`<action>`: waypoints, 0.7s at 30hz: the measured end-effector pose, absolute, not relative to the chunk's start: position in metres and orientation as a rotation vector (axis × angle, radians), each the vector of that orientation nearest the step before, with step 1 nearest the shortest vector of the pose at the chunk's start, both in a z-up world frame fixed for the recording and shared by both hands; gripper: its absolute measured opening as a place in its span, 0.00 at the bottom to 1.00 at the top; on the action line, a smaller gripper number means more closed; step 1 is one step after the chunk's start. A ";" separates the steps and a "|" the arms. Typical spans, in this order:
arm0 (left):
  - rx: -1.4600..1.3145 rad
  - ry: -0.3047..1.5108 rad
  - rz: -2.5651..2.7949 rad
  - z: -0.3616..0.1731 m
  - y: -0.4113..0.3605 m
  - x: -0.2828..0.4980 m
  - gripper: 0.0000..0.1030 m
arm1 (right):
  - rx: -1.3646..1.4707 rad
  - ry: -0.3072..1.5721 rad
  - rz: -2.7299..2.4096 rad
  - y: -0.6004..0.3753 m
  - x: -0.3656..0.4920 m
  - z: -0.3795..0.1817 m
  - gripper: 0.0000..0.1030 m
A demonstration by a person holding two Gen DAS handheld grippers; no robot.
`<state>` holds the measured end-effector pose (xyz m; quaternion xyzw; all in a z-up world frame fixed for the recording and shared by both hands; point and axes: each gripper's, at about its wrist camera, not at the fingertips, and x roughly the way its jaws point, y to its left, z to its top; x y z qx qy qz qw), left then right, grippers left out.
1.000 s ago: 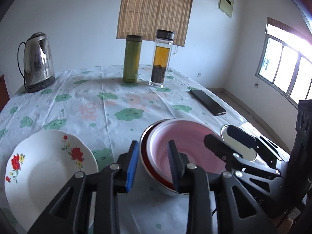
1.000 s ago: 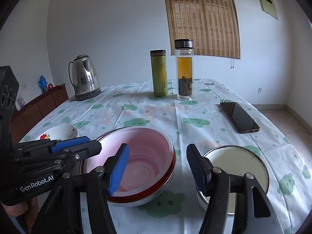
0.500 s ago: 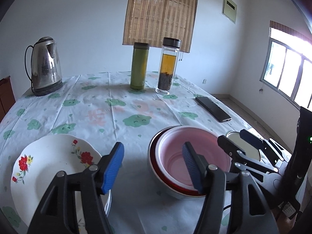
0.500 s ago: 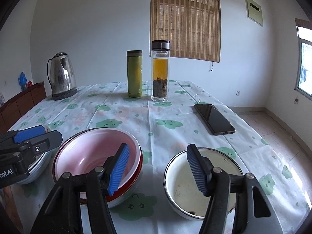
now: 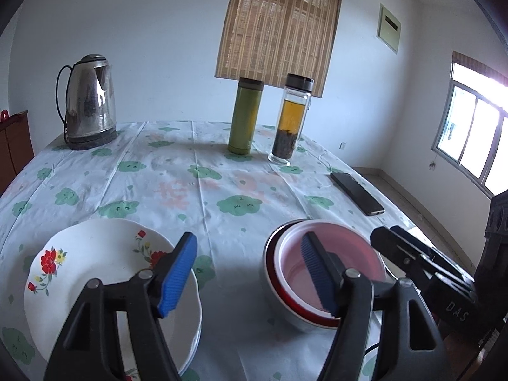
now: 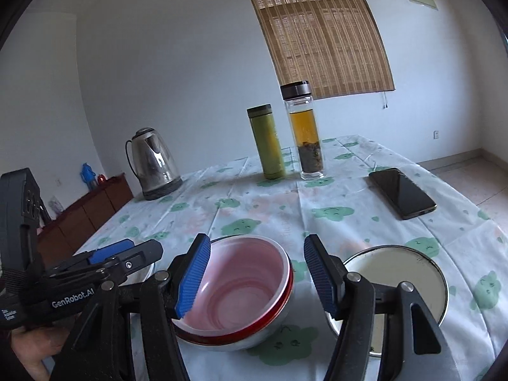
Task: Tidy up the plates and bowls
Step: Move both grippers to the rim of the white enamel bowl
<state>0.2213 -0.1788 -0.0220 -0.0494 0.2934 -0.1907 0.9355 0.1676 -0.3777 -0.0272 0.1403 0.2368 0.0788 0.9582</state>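
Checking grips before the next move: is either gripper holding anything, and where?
Nothing is held. Left gripper is opening, empty, beside the pink bowl; right gripper is open.

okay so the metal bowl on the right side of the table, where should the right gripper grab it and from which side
Grip the metal bowl by its thin rim, probably on the near side facing the right gripper, coming down from above with one of the fingers inside and one outside. It sits upright and open on the tablecloth, too wide to span, and its near edge is unobstructed, apart from the pink bowl.
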 end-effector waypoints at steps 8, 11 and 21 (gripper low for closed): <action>-0.115 0.603 -0.377 -0.023 -0.175 0.224 0.69 | 0.298 0.576 0.233 -0.366 0.178 -0.041 0.62; -0.111 0.602 -0.381 -0.023 -0.176 0.223 0.69 | 0.294 0.535 0.209 -0.371 0.171 -0.036 0.62; -0.009 0.603 -0.442 -0.024 -0.209 0.209 0.69 | 0.302 0.432 0.039 -0.412 0.138 -0.021 0.62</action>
